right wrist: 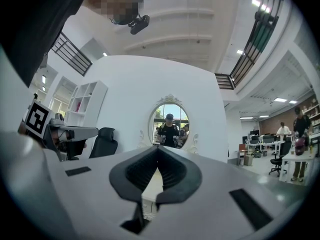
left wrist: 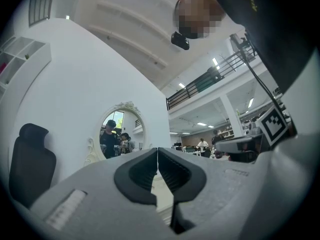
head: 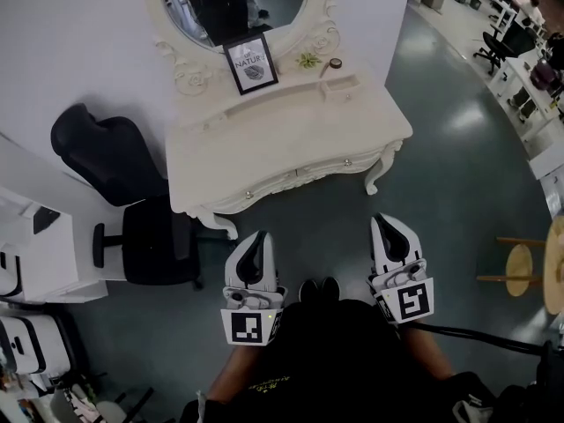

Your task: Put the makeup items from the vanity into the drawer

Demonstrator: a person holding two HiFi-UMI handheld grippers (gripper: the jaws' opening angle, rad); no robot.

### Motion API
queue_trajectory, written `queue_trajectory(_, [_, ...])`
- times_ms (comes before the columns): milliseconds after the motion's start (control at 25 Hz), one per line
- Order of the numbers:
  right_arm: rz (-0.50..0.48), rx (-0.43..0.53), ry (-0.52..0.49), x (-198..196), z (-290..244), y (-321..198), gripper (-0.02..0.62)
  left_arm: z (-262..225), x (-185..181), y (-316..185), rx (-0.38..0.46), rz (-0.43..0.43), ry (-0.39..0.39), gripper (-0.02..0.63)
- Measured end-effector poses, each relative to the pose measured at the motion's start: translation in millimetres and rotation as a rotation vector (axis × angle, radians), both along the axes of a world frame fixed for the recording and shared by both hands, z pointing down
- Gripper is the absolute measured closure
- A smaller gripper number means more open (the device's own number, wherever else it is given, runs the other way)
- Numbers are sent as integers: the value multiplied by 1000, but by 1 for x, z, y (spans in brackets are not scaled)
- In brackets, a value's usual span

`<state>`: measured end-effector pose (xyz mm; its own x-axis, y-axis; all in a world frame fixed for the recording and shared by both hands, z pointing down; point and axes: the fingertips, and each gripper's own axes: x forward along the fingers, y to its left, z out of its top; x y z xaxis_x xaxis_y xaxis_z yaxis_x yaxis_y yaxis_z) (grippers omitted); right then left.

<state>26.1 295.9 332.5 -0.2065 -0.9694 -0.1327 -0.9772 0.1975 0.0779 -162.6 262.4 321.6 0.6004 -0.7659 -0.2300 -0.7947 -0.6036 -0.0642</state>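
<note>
A white vanity [head: 291, 144] with an oval mirror [head: 233, 3] stands ahead of me in the head view. On its back ledge lie a small green item [head: 307, 59] and a round brown makeup item [head: 335, 63]. Two drawer knobs [head: 347, 161] show on its front; the drawers are closed. My left gripper [head: 251, 252] and right gripper [head: 391, 234] hang side by side over the floor, short of the vanity. Both are shut with nothing between their jaws. The mirror [right wrist: 170, 125] also shows in the right gripper view, and the mirror [left wrist: 120, 134] in the left gripper view.
A framed picture [head: 250, 64] leans against the mirror. A black office chair [head: 132, 210] stands left of the vanity, beside white cabinets [head: 35, 254]. A wooden stool [head: 520, 270] is at the right. Desks and chairs fill the far right corner.
</note>
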Motion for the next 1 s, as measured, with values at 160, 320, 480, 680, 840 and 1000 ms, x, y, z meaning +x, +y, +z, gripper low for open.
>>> queue_trajectory(160, [33, -42, 8, 4, 12, -9, 594, 4, 0, -13, 3, 23, 5, 583])
queue_trajectory(320, [53, -60, 20, 5, 19, -22, 594, 16, -2, -31, -28, 34, -28, 584])
queue_trajectory(480, [72, -90, 17, 9, 29, -39, 594, 29, -4, -52, -67, 35, -40, 584])
queue_trajectory(680, [66, -112, 15, 25, 39, -77, 594, 38, 9, -88, -68, 26, -38, 584])
queue_trajectory(840, [38, -100, 8, 45, 45, -128, 594, 47, 23, -131, -84, -16, -54, 584])
queue_trajectory(1000, [1, -82, 7, 80, 43, -198, 594, 47, 48, -189, -84, -81, -53, 584])
